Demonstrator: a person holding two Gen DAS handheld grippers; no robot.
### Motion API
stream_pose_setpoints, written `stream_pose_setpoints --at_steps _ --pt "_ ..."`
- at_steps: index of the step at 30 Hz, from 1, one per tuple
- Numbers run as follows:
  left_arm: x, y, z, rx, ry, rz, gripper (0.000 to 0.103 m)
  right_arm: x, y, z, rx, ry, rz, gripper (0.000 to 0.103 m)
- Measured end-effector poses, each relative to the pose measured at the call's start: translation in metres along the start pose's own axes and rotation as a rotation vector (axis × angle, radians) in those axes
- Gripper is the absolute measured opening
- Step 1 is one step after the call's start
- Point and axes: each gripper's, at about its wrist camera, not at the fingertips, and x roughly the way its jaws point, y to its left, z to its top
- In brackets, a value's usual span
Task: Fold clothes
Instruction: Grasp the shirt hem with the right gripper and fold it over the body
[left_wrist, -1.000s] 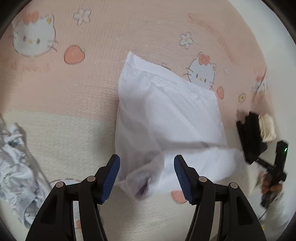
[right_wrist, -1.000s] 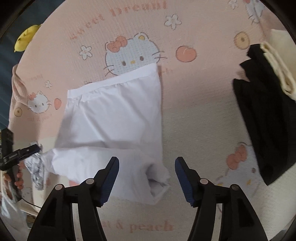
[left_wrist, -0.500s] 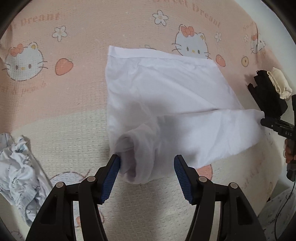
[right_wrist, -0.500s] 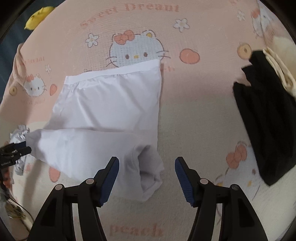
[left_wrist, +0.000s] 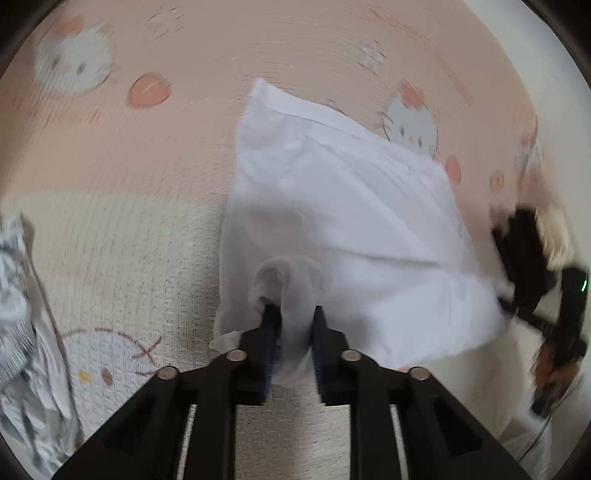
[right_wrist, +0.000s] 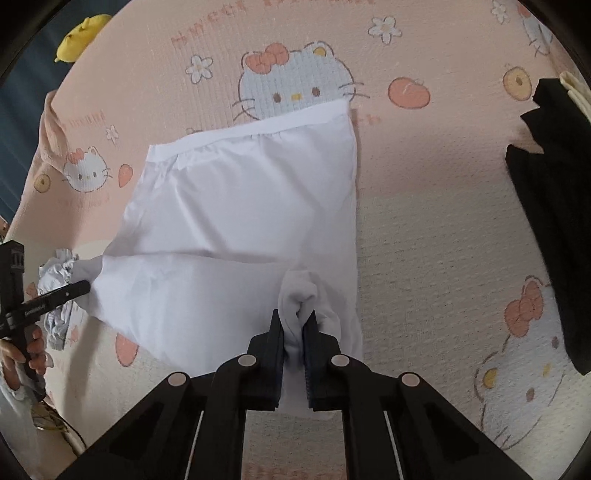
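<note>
A white garment (right_wrist: 243, 214) lies spread on the pink cartoon-cat blanket, waistband at the far edge, its near part folded across. My right gripper (right_wrist: 294, 325) is shut on a bunched end of the white garment at its near right corner. In the left wrist view the same white garment (left_wrist: 332, 206) appears blurred, and my left gripper (left_wrist: 293, 321) is shut on its bunched near left end. Each gripper shows at the side of the other's view: the left gripper (right_wrist: 48, 299) pinching the cloth's left end, the right gripper (left_wrist: 543, 317) at the right.
A folded black garment (right_wrist: 550, 206) with a cream piece (right_wrist: 574, 88) on it lies at the right. A crumpled patterned grey-white garment (left_wrist: 26, 332) sits at the left. A yellow toy (right_wrist: 79, 37) rests beyond the blanket's far left edge. A hand (right_wrist: 26, 354) holds the left gripper.
Both grippers went from open around the garment's bunched ends to shut on them. The left wrist view has swung and is blurred by motion.
</note>
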Motion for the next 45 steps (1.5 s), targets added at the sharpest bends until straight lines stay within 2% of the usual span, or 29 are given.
stream_pose_setpoints --at_steps 10,14,22,25,27,28,29,30,31,32,35,38,45 --pt "0.001 0.018 0.013 -0.119 0.024 0.008 0.013 0.012 -0.024 0.010 0.227 0.103 0.074 0.007" --pt "0.024 0.031 0.013 -0.207 0.086 -0.025 0.013 0.016 -0.034 0.014 0.318 0.144 0.103 0.007" --pt "0.028 0.024 0.008 -0.220 0.056 0.011 0.015 0.031 -0.036 0.011 0.338 0.131 0.059 0.008" --pt "0.018 0.028 0.001 -0.308 0.056 -0.062 0.016 0.021 -0.029 0.009 0.302 0.100 0.028 0.015" --pt "0.007 0.033 -0.006 -0.371 0.038 -0.129 0.016 0.008 -0.024 0.005 0.294 0.054 -0.020 0.038" --pt "0.000 0.034 -0.011 -0.394 0.021 -0.153 0.018 0.000 -0.024 0.003 0.304 0.029 -0.039 0.045" --pt "-0.007 0.034 -0.015 -0.408 0.001 -0.164 0.031 -0.010 -0.023 -0.002 0.326 -0.009 -0.040 0.056" --pt "-0.013 0.032 -0.021 -0.416 -0.018 -0.165 0.043 -0.017 -0.025 -0.009 0.363 -0.038 -0.010 0.061" --pt "-0.017 0.031 -0.027 -0.428 -0.031 -0.161 0.066 -0.024 -0.028 -0.015 0.403 -0.062 0.030 0.061" --pt "-0.017 0.031 -0.031 -0.447 -0.036 -0.167 0.070 -0.031 -0.030 -0.022 0.443 -0.086 0.069 0.062" --pt "-0.018 0.031 -0.043 -0.504 -0.052 -0.186 0.070 -0.037 -0.039 -0.041 0.566 -0.112 0.144 0.063" --pt "-0.018 0.031 -0.055 -0.561 -0.068 -0.204 0.070 -0.038 -0.048 -0.062 0.667 -0.118 0.180 0.063" --pt "-0.006 0.032 -0.064 -0.650 -0.086 -0.265 0.070 -0.027 -0.049 -0.072 0.741 -0.148 0.266 0.064"
